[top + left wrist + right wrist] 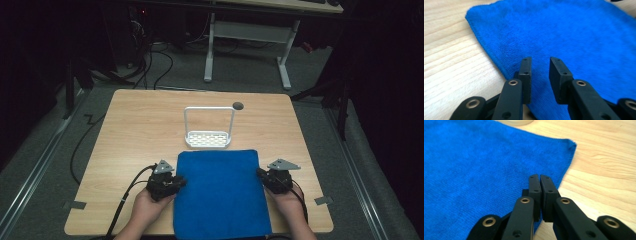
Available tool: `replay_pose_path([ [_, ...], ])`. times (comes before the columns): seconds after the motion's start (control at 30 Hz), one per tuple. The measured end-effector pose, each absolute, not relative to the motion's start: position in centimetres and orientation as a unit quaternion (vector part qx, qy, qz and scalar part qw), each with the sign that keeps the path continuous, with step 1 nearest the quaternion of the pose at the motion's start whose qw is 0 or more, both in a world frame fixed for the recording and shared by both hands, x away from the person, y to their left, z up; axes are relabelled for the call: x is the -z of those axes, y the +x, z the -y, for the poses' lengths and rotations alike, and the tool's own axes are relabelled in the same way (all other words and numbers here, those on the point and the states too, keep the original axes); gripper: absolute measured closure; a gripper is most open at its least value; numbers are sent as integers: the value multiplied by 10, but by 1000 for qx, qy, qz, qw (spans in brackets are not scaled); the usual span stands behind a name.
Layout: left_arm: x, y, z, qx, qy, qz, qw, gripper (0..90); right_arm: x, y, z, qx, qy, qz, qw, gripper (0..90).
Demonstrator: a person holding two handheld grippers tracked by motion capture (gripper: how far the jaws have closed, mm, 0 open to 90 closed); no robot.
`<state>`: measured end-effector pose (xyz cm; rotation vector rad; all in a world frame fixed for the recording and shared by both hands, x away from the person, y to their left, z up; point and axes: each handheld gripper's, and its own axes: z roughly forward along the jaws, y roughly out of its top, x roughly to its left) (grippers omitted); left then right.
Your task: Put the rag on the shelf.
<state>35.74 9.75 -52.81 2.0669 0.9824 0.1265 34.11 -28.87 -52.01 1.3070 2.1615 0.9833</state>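
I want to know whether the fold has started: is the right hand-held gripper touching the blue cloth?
Cannot tell. In the right gripper view the right hand-held gripper has its jaws shut at the blue cloth's edge, but whether fabric is pinched between them is hidden.

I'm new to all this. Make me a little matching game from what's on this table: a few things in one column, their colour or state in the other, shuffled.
Things:
1. cloth
2. rack
3. left gripper
4. right gripper

States:
A. jaws shut
B. blue, lying flat
C. jaws apart over the cloth's edge
D. white, standing beyond the cloth

Pairs: 1-B, 2-D, 3-C, 4-A
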Motion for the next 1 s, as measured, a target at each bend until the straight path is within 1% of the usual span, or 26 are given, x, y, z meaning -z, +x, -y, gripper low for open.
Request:
replay_pose_path([
  [0.13, 530, 356, -99, -58, 826, -385, 408, 731, 526, 343, 283, -334, 469, -792, 206, 893],
  [0.27, 531, 350, -111, -57, 826, -383, 410, 740, 527, 339, 276, -336, 459, -798, 199, 891],
  [0.4, 530, 345, -126, -44, 826, -387, 407, 741, 527, 327, 265, -346, 440, -809, 180, 884],
  [0.47, 529, 339, -133, -46, 829, -385, 403, 741, 527, 319, 261, -349, 430, -815, 172, 884],
  [0.63, 529, 318, -150, -59, 831, -381, 401, 747, 525, 305, 252, -342, 407, -830, 169, 883],
  [0.77, 529, 310, -156, -47, 829, -385, 403, 745, 524, 298, 245, -338, 397, -836, 168, 871],
  [0.9, 529, 310, -159, -34, 826, -389, 407, 741, 524, 298, 245, -339, 396, -837, 168, 855],
  [1.0, 528, 314, -161, -52, 817, -397, 415, 709, 523, 299, 249, -349, 397, -831, 174, 829],
])
